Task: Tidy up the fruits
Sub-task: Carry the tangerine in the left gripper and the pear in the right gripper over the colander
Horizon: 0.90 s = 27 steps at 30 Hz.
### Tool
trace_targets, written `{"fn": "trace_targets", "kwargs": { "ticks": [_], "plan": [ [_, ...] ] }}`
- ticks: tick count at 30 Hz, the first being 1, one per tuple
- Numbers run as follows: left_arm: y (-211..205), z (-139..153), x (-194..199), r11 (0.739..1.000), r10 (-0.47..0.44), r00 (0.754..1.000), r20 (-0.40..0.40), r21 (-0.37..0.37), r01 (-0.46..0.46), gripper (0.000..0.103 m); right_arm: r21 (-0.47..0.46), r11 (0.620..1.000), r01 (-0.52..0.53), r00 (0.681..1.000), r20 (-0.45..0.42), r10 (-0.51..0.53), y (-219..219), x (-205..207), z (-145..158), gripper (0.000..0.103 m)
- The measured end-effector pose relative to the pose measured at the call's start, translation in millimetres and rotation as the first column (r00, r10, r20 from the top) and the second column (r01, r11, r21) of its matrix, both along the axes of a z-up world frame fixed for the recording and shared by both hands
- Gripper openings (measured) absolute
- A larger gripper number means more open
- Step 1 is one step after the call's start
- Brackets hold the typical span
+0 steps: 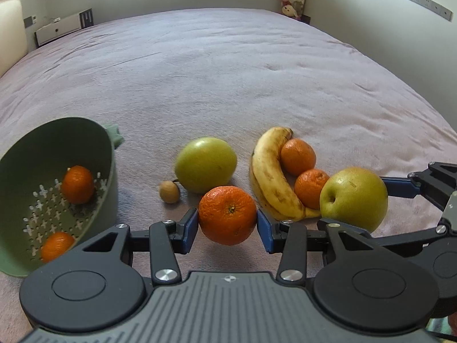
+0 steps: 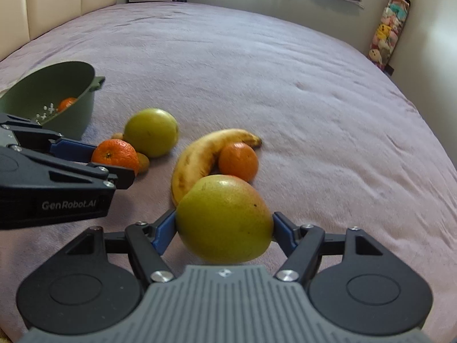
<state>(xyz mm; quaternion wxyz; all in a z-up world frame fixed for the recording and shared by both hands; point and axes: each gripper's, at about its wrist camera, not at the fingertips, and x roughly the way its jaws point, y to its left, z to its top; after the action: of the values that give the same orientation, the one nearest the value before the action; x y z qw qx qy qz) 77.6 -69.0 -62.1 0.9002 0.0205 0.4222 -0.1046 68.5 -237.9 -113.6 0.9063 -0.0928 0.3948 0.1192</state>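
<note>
Left wrist view: the left gripper [image 1: 228, 223] is clenched on a tangerine [image 1: 227, 215], its blue pads pressed to both sides of the fruit, which hangs clear of the purple blanket [image 1: 228, 65] with a shadow under it. To the left a green colander [image 1: 57, 131] sits tilted on the blanket, its open side toward the camera, with two more tangerines inside: one [image 1: 77, 184] against the back wall, one [image 1: 57, 246] near the front rim. Just behind the held tangerine lies a green apple [image 1: 205, 164], and beside that a small brown fruit [image 1: 169, 191]. Further right, a spotted banana [image 1: 271, 174] curves around two tangerines, one [image 1: 298, 156] near its tip and one [image 1: 310, 188] lower, both touching it. At the right edge the right gripper [image 1: 354, 197] grasps a second yellow-green apple [image 1: 353, 197]. In the right wrist view that gripper [image 2: 224, 224] has its pads tight on both sides of the apple [image 2: 224, 220], held above the blanket in front of the banana [image 2: 200, 154]. The left gripper [image 2: 114, 157] with its tangerine [image 2: 115, 154] shows at the left, and the colander [image 2: 71, 85] beyond it.
</note>
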Motion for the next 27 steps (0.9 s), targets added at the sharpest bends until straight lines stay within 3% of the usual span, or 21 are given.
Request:
{"fn": "trace_targets", "kwargs": {
  "ticks": [13,20,27],
  "plan": [
    [43,42,-18,0.996,0.087,0.994,0.067,-0.022,-0.086,0.05,-0.012,0.994,-0.105,0.987,0.124,0.106,45,-16,36,0.069],
    [80,53,-22,0.985,0.171,0.983,0.067,-0.024,-0.17,0.05,-0.008,0.98,-0.201,0.964,0.173,0.2,78,-22,56,0.069],
    [121,63,-20,0.962,0.271,0.96,0.066,-0.038,-0.269,0.05,-0.05,0.948,-0.316,0.923,0.214,0.319,112,-25,72,0.069]
  ]
}}
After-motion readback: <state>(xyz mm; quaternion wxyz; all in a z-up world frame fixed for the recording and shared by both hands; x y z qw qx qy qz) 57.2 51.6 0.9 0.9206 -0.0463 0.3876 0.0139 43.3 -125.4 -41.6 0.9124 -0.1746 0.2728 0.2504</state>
